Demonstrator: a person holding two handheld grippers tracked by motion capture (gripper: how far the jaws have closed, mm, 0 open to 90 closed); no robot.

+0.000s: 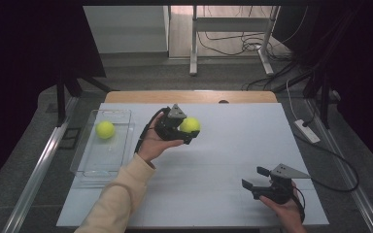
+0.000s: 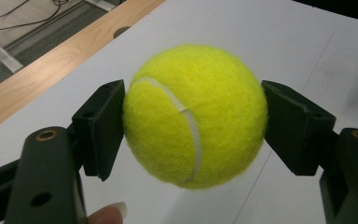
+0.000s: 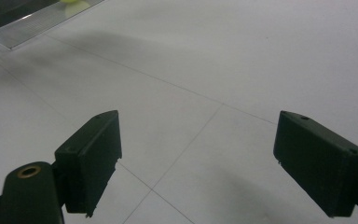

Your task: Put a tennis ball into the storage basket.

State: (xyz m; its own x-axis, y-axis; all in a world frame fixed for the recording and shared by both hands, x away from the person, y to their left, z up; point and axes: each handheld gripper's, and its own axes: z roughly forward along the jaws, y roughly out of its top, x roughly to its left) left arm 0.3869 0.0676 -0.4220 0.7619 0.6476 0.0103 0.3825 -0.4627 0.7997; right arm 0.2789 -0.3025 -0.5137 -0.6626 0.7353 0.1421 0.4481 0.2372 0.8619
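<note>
Left tongs [image 2: 193,116] clamped on the tennis ball [image 2: 195,115], lifted clear of the white counter [image 2: 284,42]; right tongs [image 3: 198,158] gape wide apart, well away over bare counter

Tennis ball [image 2: 196,116] in the left claw [image 2: 193,123]: fuzzy yellow felt, matt, with a smooth whitish seam. Claw pads [image 2: 100,126]: black matt plastic, slightly rough edges; brass-coloured metal inserts behind them. Worktop [image 1: 233,145]: white matt sheet, smooth, faint seam lines; bare light wood strip along its far edge. Tray [image 1: 85,160] left of the ball: clear glossy plastic. Sleeve [image 1: 114,199]: cream cloth, soft, matt.
</note>
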